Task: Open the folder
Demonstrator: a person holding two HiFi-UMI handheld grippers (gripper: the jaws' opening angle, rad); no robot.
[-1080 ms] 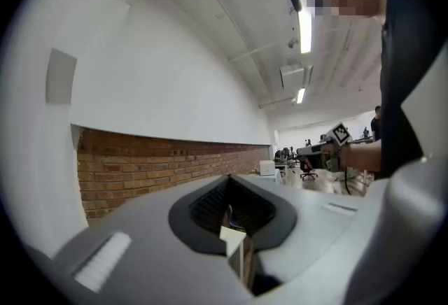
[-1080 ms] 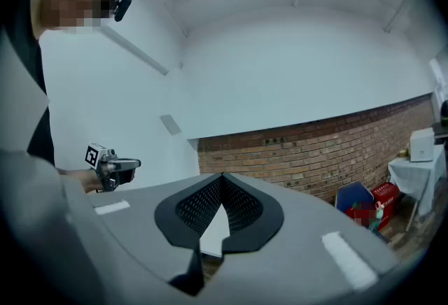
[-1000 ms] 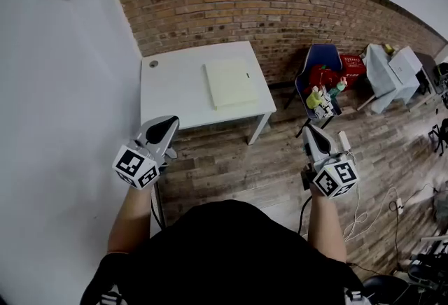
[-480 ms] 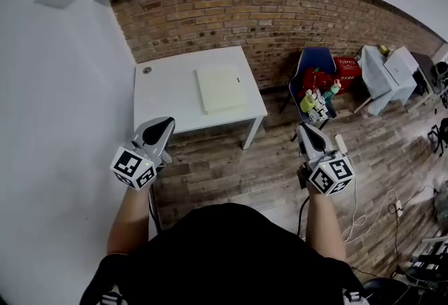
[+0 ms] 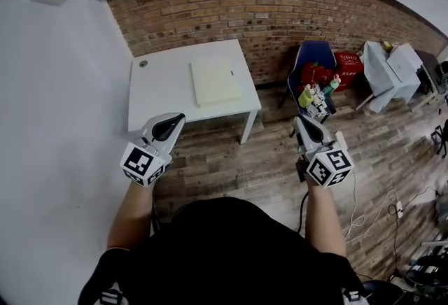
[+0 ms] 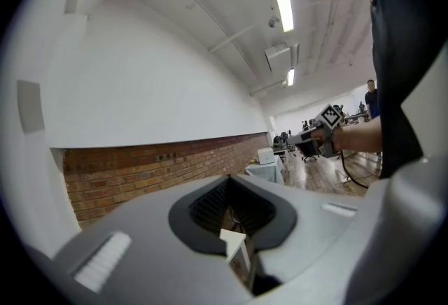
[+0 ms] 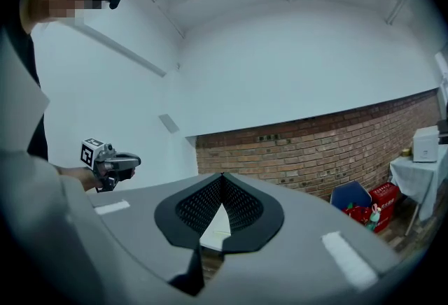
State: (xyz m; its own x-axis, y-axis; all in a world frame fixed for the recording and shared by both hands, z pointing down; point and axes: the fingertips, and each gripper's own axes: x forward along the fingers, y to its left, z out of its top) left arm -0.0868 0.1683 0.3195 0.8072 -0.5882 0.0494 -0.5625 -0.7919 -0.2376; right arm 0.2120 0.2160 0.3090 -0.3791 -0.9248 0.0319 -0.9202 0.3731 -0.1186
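Cream folder (image 5: 216,81) noted closed on worktop (image 5: 157,87), well apart from left tongs (image 5: 176,117) and right tongs (image 5: 297,120), both clenched, empty. Risk: folder shoved, not opened, unless tongs are released.

Person holds left gripper (image 5: 175,119) and right gripper (image 5: 299,122) out front, level, well apart, both pointing forward. Jaws of each closed, nothing between them. Left forearm (image 5: 133,207) and right forearm (image 5: 324,216) bare, extended from torso.
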